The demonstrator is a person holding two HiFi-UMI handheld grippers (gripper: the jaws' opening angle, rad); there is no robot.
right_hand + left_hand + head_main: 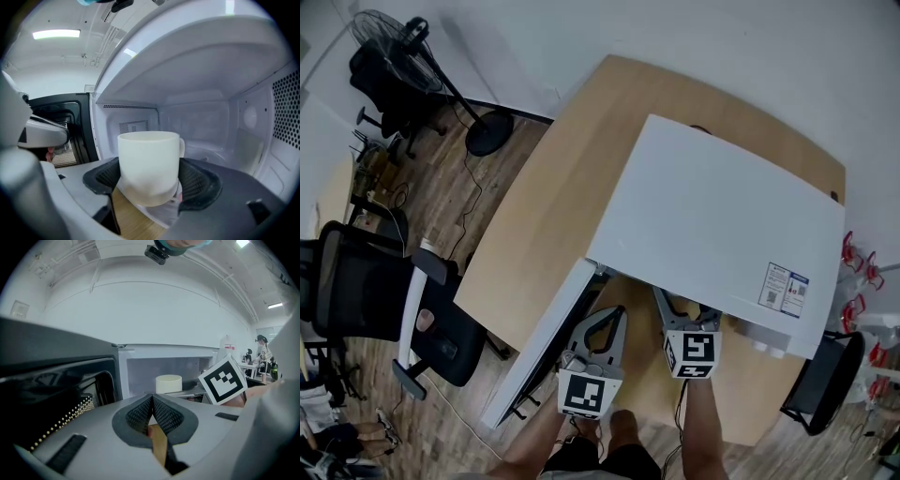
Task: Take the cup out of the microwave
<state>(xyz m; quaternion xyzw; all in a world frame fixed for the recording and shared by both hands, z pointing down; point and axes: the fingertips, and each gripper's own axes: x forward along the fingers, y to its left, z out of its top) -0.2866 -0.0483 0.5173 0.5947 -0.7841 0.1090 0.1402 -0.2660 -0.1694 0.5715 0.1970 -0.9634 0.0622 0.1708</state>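
Now right tongs (151, 182) clamped on smooth cream cylindrical cup (148, 159), glossy white microwave (206, 65) behind — left tongs (152, 414) pressed together.

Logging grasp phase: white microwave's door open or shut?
Open: the dark-windowed door stands out left of the white microwave, cavity visible behind the white ceramic cup.
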